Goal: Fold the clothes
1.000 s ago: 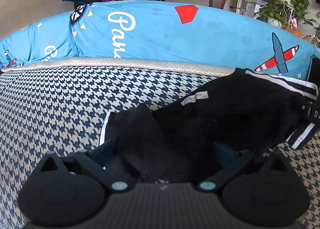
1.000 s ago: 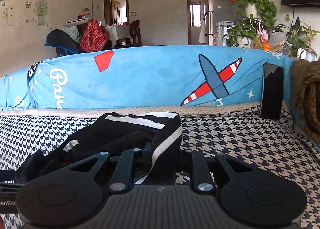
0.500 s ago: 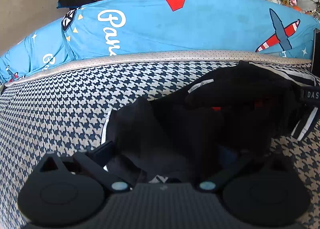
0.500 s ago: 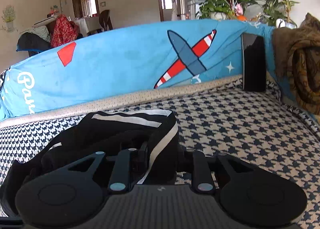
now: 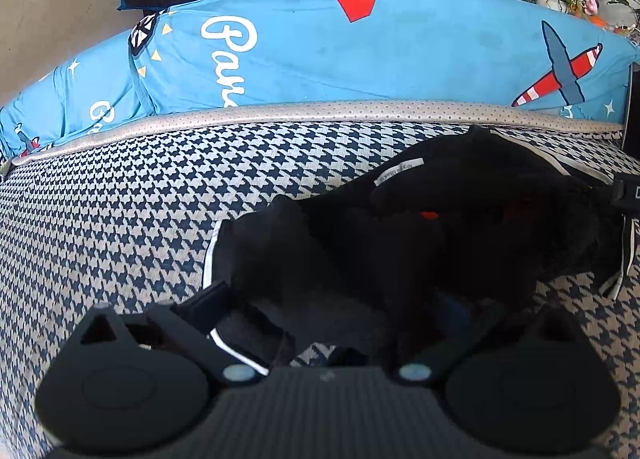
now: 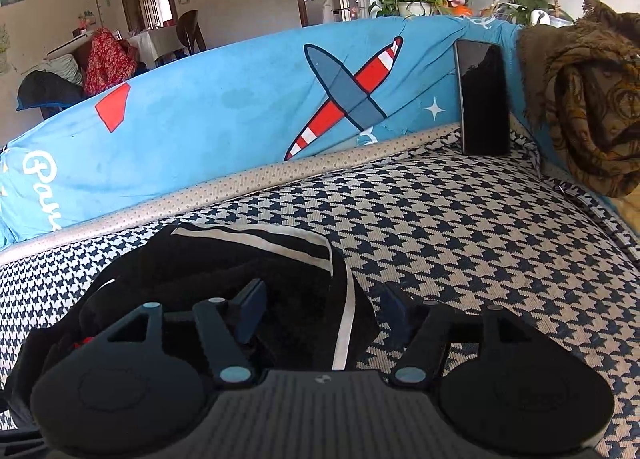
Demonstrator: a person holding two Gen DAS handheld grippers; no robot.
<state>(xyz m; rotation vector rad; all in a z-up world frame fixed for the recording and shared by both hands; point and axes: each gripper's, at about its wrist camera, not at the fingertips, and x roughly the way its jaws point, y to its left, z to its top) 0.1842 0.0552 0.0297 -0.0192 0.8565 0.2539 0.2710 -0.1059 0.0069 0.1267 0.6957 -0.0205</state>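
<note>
A black garment with white stripes (image 5: 420,235) lies bunched on the houndstooth sofa seat (image 5: 120,219); a white label shows on its top. My left gripper (image 5: 332,299) is open, its fingers spread around the garment's near left end, cloth lying between them. In the right wrist view the same garment (image 6: 248,271) lies left of centre. My right gripper (image 6: 320,299) is open, its fingers apart on either side of the garment's striped right edge.
A blue airplane-print cover (image 6: 240,115) drapes the sofa back. A black phone (image 6: 482,99) leans upright against it at the right. A brown patterned blanket (image 6: 588,99) hangs over the right armrest. Plants and furniture stand behind the sofa.
My right gripper has opened and let go of the striped edge. The garment has dropped lower onto the seat. Both grippers have tilted down toward the cushion.
</note>
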